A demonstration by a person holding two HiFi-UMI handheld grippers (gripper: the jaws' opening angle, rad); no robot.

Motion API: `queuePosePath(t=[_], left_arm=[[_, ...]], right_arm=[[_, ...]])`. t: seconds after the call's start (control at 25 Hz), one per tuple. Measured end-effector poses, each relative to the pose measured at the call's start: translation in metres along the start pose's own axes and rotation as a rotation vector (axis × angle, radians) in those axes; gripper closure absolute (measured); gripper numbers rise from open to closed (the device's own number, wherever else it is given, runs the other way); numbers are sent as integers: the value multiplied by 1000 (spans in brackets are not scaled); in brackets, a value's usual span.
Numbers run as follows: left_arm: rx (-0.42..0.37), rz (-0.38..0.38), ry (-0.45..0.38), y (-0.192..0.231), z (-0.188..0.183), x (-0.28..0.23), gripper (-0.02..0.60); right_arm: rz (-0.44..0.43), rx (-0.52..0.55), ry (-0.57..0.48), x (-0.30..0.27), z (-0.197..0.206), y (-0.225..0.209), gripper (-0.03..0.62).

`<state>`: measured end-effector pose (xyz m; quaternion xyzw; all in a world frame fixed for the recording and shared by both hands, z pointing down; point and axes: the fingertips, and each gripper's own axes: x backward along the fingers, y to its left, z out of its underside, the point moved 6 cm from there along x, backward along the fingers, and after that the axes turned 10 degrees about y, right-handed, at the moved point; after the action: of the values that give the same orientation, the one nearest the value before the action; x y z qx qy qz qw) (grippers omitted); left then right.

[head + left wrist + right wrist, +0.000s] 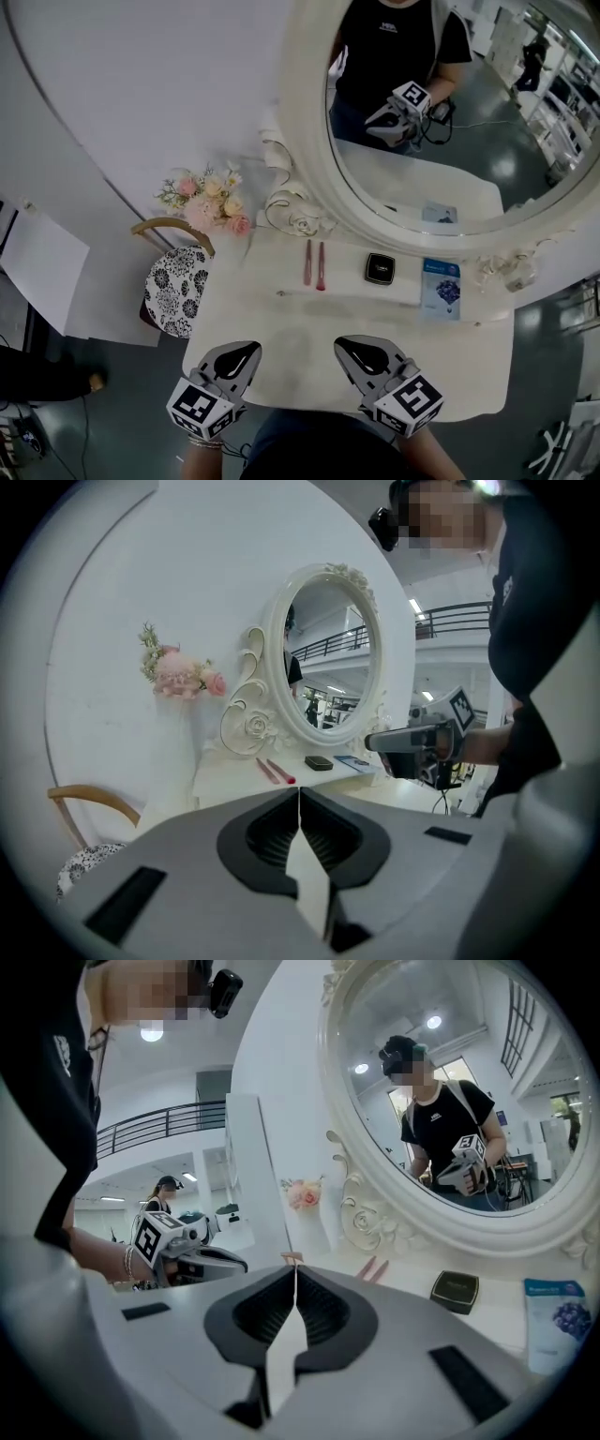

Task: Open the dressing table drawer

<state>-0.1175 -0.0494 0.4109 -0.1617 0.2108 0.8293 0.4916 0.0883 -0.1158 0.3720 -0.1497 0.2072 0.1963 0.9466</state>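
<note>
The white dressing table [281, 323] stands under a big oval mirror [309, 178]. Its drawer front shows in no view; the table's near edge and my grippers hide it. My left gripper [249, 348] hovers over the front left of the tabletop with its jaws shut and empty. Over the front right, my right gripper [344, 342] is also shut on nothing. In the left gripper view the closed jaws [299, 795] point along the table toward the mirror. The right gripper view shows its closed jaws [296, 1275] aimed at the tabletop's left end.
On the tabletop lie two pink brushes [313, 263], a black compact [380, 268] and a blue sachet [441, 289]. A vase of pink flowers [208, 202] stands at the back left. A chair with a patterned cushion [178, 286] is left of the table.
</note>
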Motion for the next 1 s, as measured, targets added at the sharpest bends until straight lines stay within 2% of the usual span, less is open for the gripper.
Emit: queuePosePath(t=[0.2,0.44,0.64,1.0], left_arm=[[-1,92,31,17,-6,-10,563],[-11,144,72,40,-7,-28,563],[5,153,81,55,-6,-45,563],[21,173,119,66,14,-74,561]], right_arm=[[56,-40,0,-14,-12,2,574],[112,-65,-3,-31,-20,2,574],[147,-109,6,-44,-18,2,574],[150,-119,43,-50,-7,14,574]])
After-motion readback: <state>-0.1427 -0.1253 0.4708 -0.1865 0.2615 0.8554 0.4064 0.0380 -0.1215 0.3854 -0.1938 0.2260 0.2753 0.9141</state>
